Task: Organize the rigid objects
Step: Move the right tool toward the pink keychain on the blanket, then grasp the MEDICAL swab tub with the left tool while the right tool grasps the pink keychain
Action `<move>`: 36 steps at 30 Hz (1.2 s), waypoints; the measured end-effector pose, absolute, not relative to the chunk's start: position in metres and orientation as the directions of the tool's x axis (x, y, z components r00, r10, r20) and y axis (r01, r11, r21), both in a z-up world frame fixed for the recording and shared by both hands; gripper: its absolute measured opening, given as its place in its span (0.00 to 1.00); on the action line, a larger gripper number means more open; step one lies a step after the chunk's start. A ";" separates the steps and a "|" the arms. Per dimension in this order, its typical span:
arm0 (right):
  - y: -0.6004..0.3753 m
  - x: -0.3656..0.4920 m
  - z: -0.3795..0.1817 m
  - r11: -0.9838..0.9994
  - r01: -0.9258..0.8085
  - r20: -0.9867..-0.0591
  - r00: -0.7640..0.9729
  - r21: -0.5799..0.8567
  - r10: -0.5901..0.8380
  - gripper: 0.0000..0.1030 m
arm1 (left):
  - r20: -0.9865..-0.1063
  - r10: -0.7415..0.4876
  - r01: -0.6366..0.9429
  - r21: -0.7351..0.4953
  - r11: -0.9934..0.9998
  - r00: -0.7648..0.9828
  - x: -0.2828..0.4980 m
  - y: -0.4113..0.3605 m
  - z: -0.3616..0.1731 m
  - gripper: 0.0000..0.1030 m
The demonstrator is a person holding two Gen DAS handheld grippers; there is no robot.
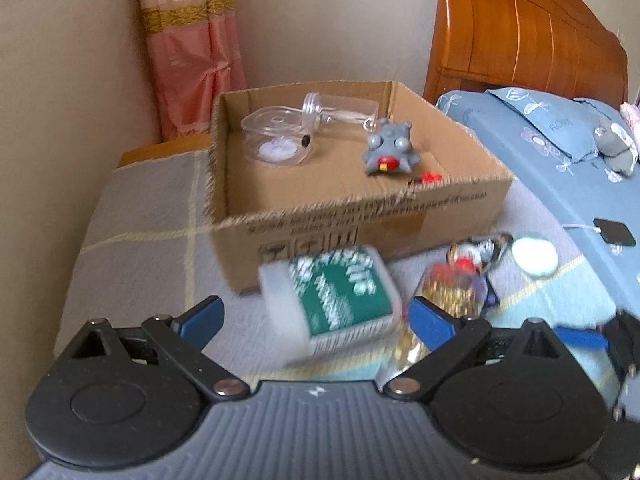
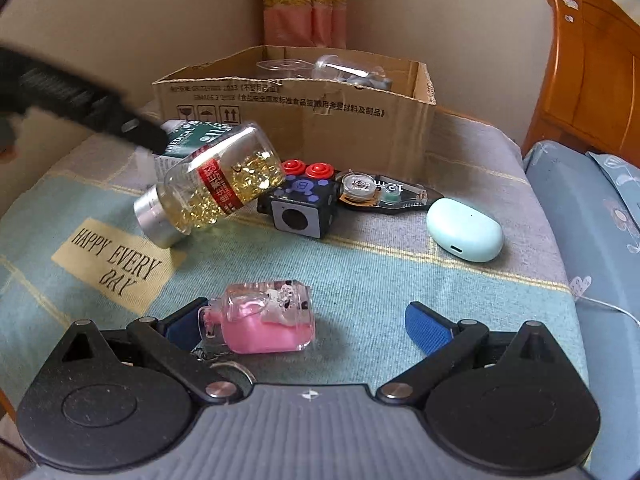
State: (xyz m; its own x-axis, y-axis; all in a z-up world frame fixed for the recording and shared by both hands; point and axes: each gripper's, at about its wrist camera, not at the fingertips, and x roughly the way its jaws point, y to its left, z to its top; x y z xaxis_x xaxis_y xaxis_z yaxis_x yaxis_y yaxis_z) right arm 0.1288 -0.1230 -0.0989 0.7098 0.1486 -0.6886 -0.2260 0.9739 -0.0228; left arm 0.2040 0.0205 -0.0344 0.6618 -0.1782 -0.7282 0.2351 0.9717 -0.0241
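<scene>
Grippers first: left gripper (image 1: pixel 316 316) spread wide, blue pads (image 1: pixel 430 322) well apart, nothing clamped; green-and-white container (image 1: pixel 332 298) lying blurred in the gap between the fingers, contact with either pad not clear. Just beyond the right pad, gold-filled bottle (image 1: pixel 448 288), blurred. Right gripper (image 2: pixel 304 326) likewise wide open, holding nothing; pink liquid-filled charm (image 2: pixel 266 316) resting on the cloth between its fingers, against or just before the left pad (image 2: pixel 182 326), well clear of the right one.

Farther ahead of the right gripper, up and to the left: gold-filled bottle (image 2: pixel 212 184) tipped over, silver cap toward the camera, leaning on the green-and-white container (image 2: pixel 186 136), with the dark blur of the left gripper above it. Straight ahead past the charm: black cube toy (image 2: pixel 300 206) with red buttons, clear correction-tape dispenser (image 2: pixel 380 194) touching its right side, mint earbud case (image 2: pixel 464 230) just right of that.

Beyond all of these, open cardboard box (image 1: pixel 360 216) standing on the checked blanket (image 2: pixel 380 280). Inside, seen from the left wrist: grey toy creature (image 1: pixel 386 148) toward the right wall, clear round case (image 1: pixel 276 138) at the back left, clear jar (image 1: pixel 340 110) on its side behind.
</scene>
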 end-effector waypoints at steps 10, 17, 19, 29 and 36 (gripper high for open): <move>-0.123 0.130 -0.100 0.973 -0.228 -0.687 0.711 -0.024 0.150 1.00 | -0.764 -0.168 0.209 -0.044 0.977 0.623 0.246 0.005 -0.057 0.95; -0.122 0.129 -0.099 0.973 -0.229 -0.686 0.712 -0.025 0.150 1.00 | -0.783 -0.148 0.178 -0.049 0.983 0.604 0.246 0.013 -0.065 0.97; -0.122 0.128 -0.099 0.973 -0.229 -0.686 0.712 -0.025 0.150 1.00 | -0.783 -0.136 0.169 -0.040 0.985 0.607 0.242 0.018 -0.065 0.97; -0.122 0.128 -0.099 0.974 -0.224 -0.686 0.713 -0.024 0.147 1.00 | -0.773 -0.061 0.114 0.015 0.993 0.632 0.219 0.052 -0.062 0.96; -0.123 0.128 -0.098 0.974 -0.224 -0.686 0.713 -0.024 0.147 1.00 | -0.746 -0.125 0.191 0.003 0.982 0.654 0.221 0.051 -0.065 0.93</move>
